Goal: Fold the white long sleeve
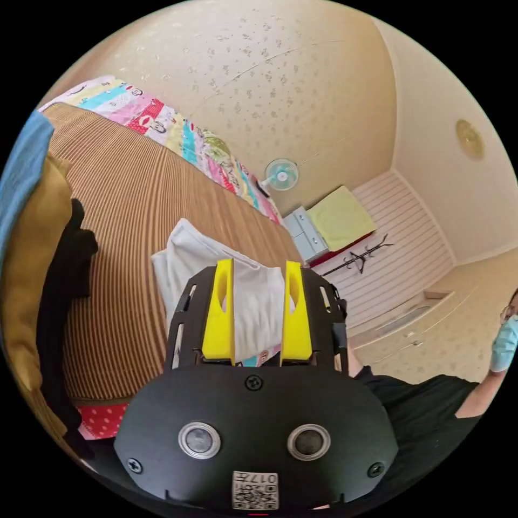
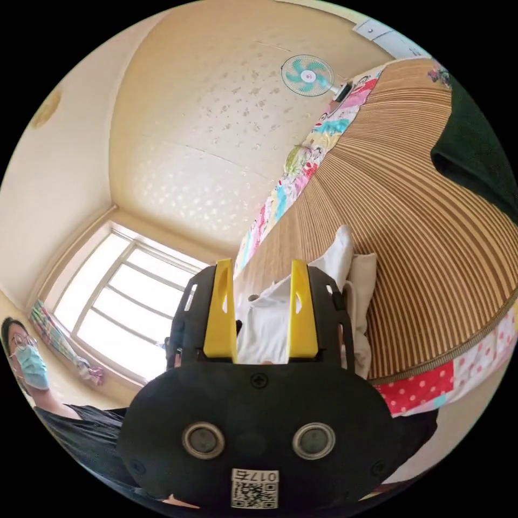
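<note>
Your left gripper (image 1: 258,270) hangs above the bed with its two yellow jaws standing apart, a clear gap between them and nothing pinched in it. Through that gap in the left gripper view you see the white long sleeve (image 1: 216,270), a folded bundle lying on the striped bamboo mat (image 1: 135,216) that covers the bed, close to the mat's near edge. The jaws look to be over the garment rather than on it, though you cannot tell from this angle whether the tips touch the cloth. To one side of that view a stack of other clothes (image 1: 38,259) sits on the mat: blue, mustard and black pieces, well apart from the white one. A patchwork quilt (image 1: 189,140) runs along the mat's far edge, and a fan (image 1: 281,174) is mounted on the wall beyond it. Your right gripper (image 2: 263,270) is likewise parted, jaws separated and holding nothing, with the white long sleeve (image 2: 302,302) showing between and just past them on the mat (image 2: 421,226); in the right gripper view the bundle shows a cream-toned fold on one side. A dark garment (image 2: 475,145) lies further off on the mat in that view. A window (image 2: 118,302) is bright behind you, and your black sleeve (image 1: 421,399) shows beside the left gripper's body.
</note>
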{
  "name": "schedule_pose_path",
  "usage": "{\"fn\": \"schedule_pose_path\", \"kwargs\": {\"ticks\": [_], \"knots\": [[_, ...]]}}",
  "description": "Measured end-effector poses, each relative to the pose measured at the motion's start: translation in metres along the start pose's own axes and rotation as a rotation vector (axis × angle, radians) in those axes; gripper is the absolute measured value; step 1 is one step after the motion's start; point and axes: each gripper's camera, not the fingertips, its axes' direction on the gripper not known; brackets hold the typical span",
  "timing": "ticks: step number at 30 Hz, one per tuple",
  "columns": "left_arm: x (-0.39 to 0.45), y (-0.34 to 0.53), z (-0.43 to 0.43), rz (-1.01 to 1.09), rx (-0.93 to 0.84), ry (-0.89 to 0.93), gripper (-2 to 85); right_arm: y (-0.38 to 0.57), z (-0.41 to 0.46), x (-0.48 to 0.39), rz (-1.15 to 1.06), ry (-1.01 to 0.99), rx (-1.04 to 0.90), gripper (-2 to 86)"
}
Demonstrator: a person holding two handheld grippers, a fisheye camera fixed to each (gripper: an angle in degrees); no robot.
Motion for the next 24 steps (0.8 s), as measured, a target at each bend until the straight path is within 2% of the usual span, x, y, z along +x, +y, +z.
{"fn": "schedule_pose_path", "kwargs": {"ticks": [2,3,5,7,11,13,15,18,20,24], "knots": [[-0.012,0.023,0.022,-0.043,-0.064,-0.105,13.6,0.034,0.024,-0.010,-0.087,0.297,-0.078,13.6],[-0.020,0.036,0.033,-0.071,-0.097,-0.167,13.5,0.041,0.031,-0.012,-0.106,0.357,-0.103,13.7],[-0.028,0.050,0.047,-0.099,-0.147,-0.258,12.7,0.061,0.068,-0.014,-0.147,0.610,-0.257,14.1],[-0.030,0.062,0.055,-0.131,-0.210,-0.437,13.3,0.065,0.082,-0.023,-0.151,0.747,-0.275,15.7],[-0.022,0.078,0.037,-0.174,-0.107,-0.347,13.4,0.058,0.105,-0.084,-0.183,0.900,-0.241,12.5],[-0.031,0.091,0.035,-0.257,-0.060,-0.208,13.7,0.063,0.116,-0.118,-0.262,0.910,-0.178,10.5],[-0.046,0.101,0.039,-0.370,-0.032,-0.148,12.3,0.067,0.126,-0.144,-0.310,0.851,-0.155,9.9],[-0.061,0.104,0.046,-0.514,-0.019,0.012,8.6,0.068,0.126,-0.163,-0.261,0.651,-0.132,9.6],[-0.047,0.091,0.045,-0.480,0.004,0.078,7.5,0.068,0.113,-0.164,-0.204,0.566,-0.107,9.4],[0.054,0.029,0.054,-0.126,0.042,0.084,4.6,0.068,0.079,-0.147,-0.155,0.583,-0.096,9.3]]}}
